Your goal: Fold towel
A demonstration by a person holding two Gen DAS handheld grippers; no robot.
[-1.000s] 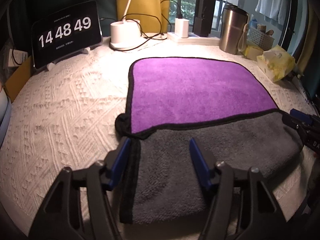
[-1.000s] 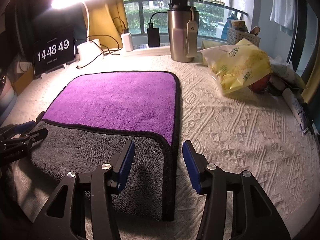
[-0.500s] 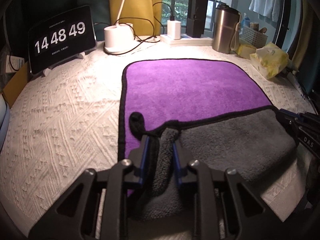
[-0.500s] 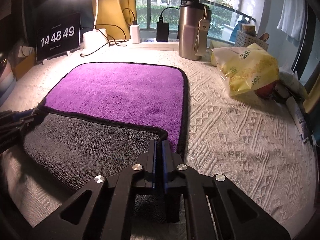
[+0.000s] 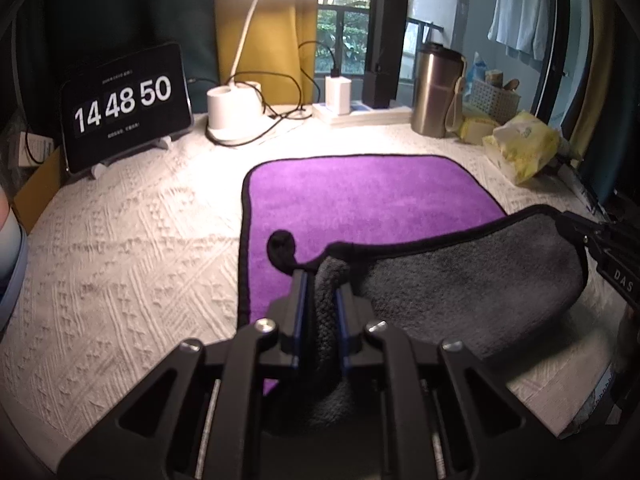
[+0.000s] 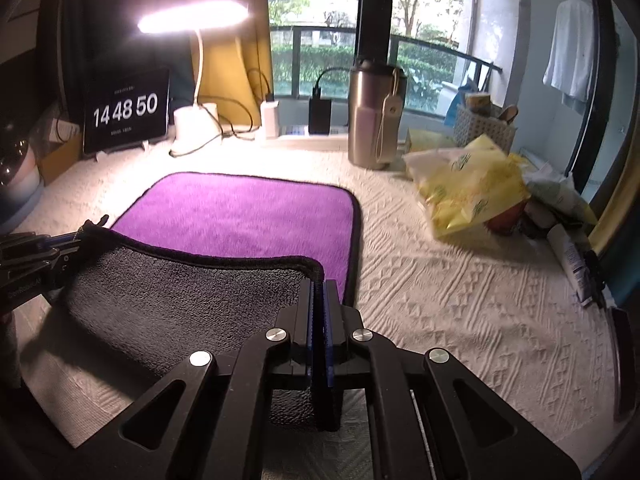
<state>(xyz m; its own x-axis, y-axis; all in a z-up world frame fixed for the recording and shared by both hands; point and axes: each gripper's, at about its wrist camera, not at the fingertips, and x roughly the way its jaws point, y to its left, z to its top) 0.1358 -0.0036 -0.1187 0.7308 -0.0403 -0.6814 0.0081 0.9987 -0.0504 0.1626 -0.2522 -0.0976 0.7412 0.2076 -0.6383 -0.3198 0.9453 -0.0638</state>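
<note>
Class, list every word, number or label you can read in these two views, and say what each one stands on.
"14 48 50": large white digits on the clock display, readable in both views.
"DAS": white letters on the right gripper, cut off at the frame edge.
Small lines above and below the clock digits: too small to read.
Pale lettering on the left gripper: blurred.
Green print on the yellow bag: illegible.
</note>
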